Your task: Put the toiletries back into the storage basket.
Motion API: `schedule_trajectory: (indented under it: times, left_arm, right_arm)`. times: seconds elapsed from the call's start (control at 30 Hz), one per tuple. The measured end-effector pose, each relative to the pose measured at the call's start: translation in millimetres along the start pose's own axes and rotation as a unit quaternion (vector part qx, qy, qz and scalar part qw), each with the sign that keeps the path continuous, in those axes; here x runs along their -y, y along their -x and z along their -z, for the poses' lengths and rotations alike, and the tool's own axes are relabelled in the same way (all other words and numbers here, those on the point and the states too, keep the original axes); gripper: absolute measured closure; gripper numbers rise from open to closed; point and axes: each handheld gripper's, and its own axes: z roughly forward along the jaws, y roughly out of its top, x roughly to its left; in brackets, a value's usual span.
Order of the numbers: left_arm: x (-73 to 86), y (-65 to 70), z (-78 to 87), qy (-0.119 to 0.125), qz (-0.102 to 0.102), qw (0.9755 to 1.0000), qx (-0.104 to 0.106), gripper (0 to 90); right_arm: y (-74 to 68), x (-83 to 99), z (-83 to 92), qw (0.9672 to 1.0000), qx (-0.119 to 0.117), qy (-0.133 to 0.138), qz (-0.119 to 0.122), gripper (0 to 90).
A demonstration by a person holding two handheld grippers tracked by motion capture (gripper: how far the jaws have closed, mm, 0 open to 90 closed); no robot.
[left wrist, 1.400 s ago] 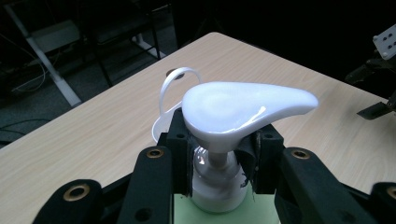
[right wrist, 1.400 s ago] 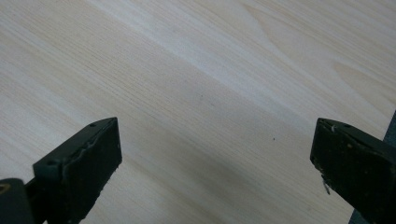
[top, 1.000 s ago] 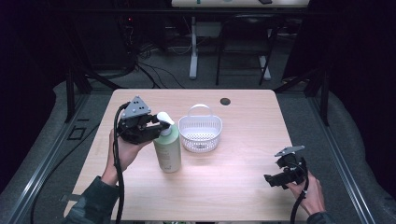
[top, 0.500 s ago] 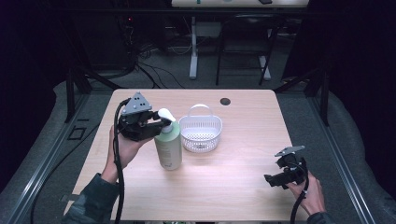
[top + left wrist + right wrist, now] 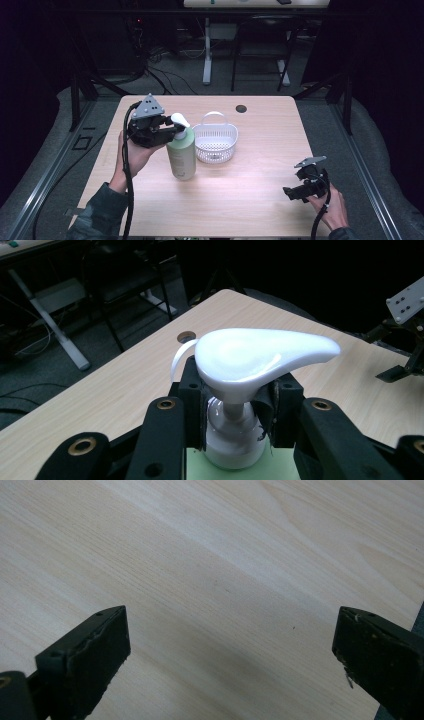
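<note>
Beside the white basket, the left gripper clamped the green pump bottle by its neck — apparently to lift it upright — while the right gripper waited, jaws spread, over bare table.

Pale green bottle with a glossy white pump top, next to a white slotted basket. The worktop is light wood with fine grain lines. Both tools are black, left tool and right tool, each with a grey plate on top.
</note>
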Motion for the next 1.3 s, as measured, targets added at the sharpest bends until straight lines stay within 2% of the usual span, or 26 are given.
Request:
schedule_trajectory:
  times: [1.3]
  left_arm:
    - [-33.6, -5.6, 7.9, 0.013, -0.014, 0.9998, -0.006, 67.2]
  right_arm:
    - [0.5, 0.3, 0.0, 1.0, 0.001, 0.0, -0.002, 1.4]
